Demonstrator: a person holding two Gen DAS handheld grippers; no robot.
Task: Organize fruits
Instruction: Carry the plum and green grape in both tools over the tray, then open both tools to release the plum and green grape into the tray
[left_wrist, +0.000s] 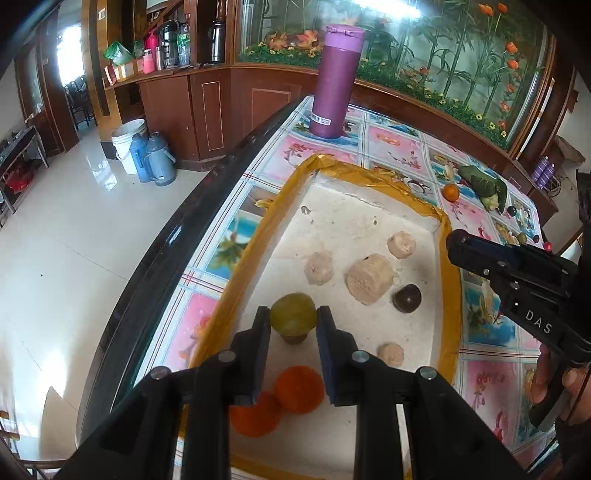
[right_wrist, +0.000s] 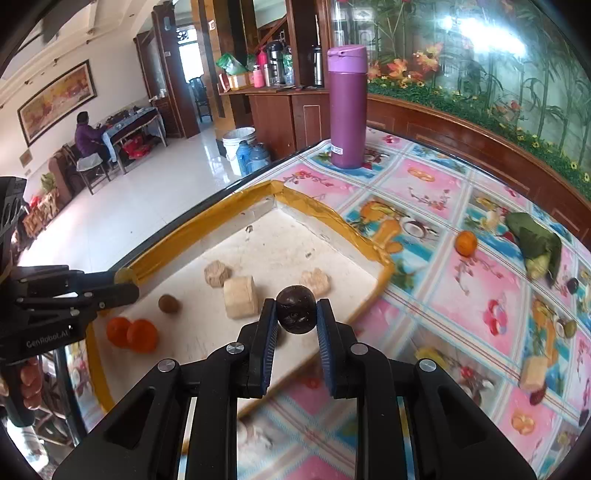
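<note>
Two hand-held grippers hover over a shallow white tray (left_wrist: 369, 221) edged in yellow tape, which sits on a counter (right_wrist: 461, 295) covered with a bright floral cloth. Each gripper carries one piece of fruit.

On the left gripper (left_wrist: 293, 321), the jaws are clamped on a round yellow-green fruit (left_wrist: 293, 314), held above the tray's near end. Below it lie two oranges (left_wrist: 297, 389) touching each other. On the right gripper (right_wrist: 295, 314), the jaws are clamped on a dark, nearly black round fruit (right_wrist: 296, 309), held over the tray close to its right-hand rim.

Already lying in the tray are several pale, beige chunks (left_wrist: 369, 278), a small dark brown fruit (left_wrist: 407, 298) beside the largest chunk, and the oranges. Farther out on the cloth, well apart from the tray, are a loose orange (right_wrist: 466, 243), a green leafy bundle (right_wrist: 535, 245), another pale chunk (right_wrist: 533, 373) and a few small dark fruits. A tall purple flask (right_wrist: 347, 107) stands upright beyond the tray's far corner.

The step in hand appears to be delivery: both fruits have been picked up and are over the tray, not yet set down. The next move likely calls for lowering each fruit onto a bare patch of tray floor, perhaps near fruit of its own kind, then parting the jaws gently, since round fruit may roll once freed.
</note>
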